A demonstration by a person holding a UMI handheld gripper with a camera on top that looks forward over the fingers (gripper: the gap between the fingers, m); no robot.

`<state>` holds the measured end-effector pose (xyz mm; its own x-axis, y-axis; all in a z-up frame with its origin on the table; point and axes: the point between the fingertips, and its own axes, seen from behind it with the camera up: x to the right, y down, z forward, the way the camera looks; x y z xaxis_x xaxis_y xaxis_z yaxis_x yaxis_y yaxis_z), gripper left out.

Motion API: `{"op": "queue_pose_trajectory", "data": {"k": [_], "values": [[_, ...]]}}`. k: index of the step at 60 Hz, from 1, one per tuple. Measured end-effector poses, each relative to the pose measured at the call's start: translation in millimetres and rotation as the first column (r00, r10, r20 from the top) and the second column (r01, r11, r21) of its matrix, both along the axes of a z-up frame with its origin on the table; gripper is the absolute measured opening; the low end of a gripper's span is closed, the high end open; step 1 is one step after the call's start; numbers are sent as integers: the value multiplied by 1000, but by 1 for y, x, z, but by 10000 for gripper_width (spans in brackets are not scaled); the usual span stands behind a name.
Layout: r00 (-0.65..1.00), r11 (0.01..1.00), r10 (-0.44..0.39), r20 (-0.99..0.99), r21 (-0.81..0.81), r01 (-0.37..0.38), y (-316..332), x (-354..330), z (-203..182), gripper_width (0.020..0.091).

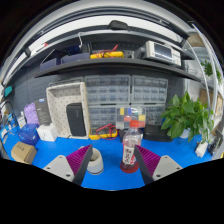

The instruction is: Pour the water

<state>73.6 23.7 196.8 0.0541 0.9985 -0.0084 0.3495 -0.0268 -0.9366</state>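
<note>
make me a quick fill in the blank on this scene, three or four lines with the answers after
1. The clear bottle stands upright on the ____ table.
2. The white cup sits just ahead of the ____ finger.
3. The green plant stands to the ____ of the bottle.
4. The gripper has its fingers apart, so it is ____.

Missing words: blue; left; right; open
</note>
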Motion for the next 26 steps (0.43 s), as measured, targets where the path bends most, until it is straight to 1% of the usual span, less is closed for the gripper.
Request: {"op": "queue_pose_trajectory", "data": {"k": [6, 10, 22, 26], "values": [[1000, 1000, 21, 3, 19, -21, -9, 7, 11, 861], [1000, 999, 22, -1, 34, -22, -11, 10, 13, 860], [999, 999, 47, 16, 23, -47, -24, 19, 2, 860], [999, 999, 43, 22, 17, -43, -28, 19, -3, 859]]}}
